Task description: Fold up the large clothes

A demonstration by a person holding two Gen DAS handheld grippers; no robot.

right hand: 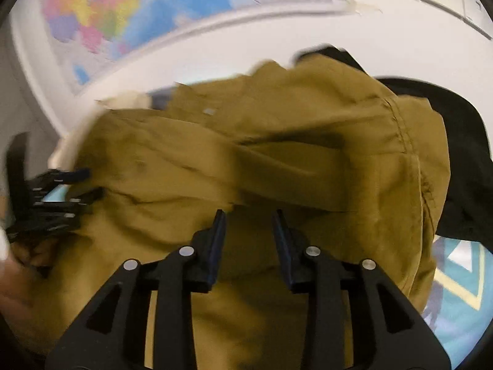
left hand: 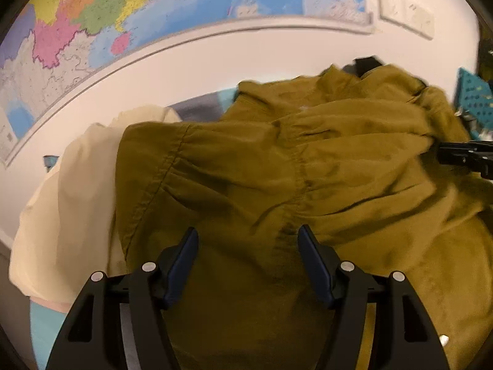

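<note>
An olive-brown garment (left hand: pixel 277 185) lies crumpled and fills the middle of both views (right hand: pixel 277 160). My left gripper (left hand: pixel 248 234) is open above its near part, with cloth showing between the blue fingers, held by neither. It also shows at the left edge of the right wrist view (right hand: pixel 89 185). My right gripper (right hand: pixel 248 215) is open just above the garment, empty. It shows at the right edge of the left wrist view (left hand: pixel 462 154).
A cream garment (left hand: pixel 67 200) lies under the olive one at the left. A black garment (right hand: pixel 456 160) lies at the right. A teal patterned cover (right hand: pixel 456 293) shows beneath. A white wall with a coloured map (left hand: pixel 123 15) and sockets (left hand: pixel 406 12) stands behind.
</note>
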